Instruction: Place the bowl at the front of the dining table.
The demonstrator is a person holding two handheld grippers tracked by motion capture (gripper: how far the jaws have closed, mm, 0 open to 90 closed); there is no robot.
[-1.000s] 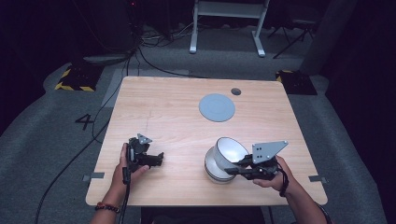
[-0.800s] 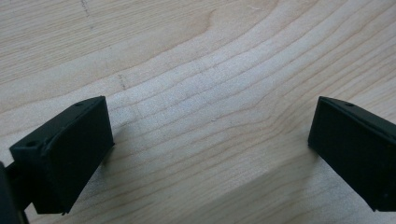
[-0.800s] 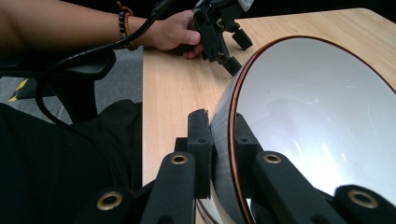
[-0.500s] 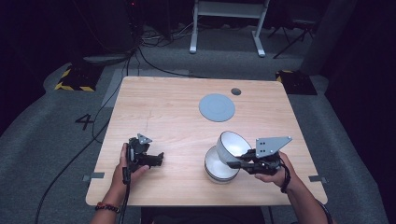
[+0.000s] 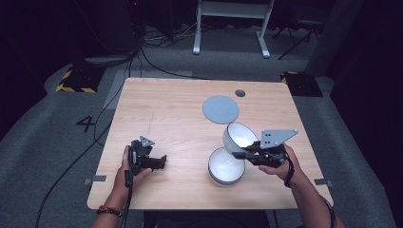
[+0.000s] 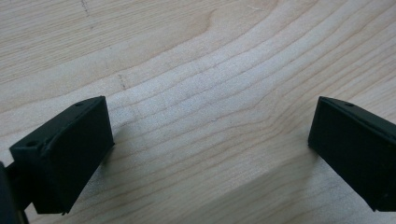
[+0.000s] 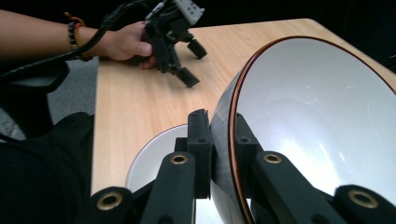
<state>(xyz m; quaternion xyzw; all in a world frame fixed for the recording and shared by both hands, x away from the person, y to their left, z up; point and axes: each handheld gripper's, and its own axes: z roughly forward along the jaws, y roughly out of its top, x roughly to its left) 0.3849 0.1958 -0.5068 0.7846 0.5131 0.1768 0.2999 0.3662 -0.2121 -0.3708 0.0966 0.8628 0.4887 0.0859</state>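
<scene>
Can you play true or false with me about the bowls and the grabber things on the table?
1. The right gripper pinches the rim of the tilted bowl. True.
2. The left gripper holds a bowl. False: its jaws stand open over bare table.
3. The second bowl sits upright on the table. True.
4. The grey disc lies inside a bowl. False: it lies flat on the table, apart from both bowls.

Surface (image 5: 166,118): pale wood, matt, visible grain. Held bowl (image 5: 239,137): glossy, smooth, white inside, brown rim. Lower bowl (image 5: 226,166): same gloss. Disc (image 5: 220,109): grey, matt. Right tool (image 5: 243,153) pads: black, matt, plastic-like.
</scene>
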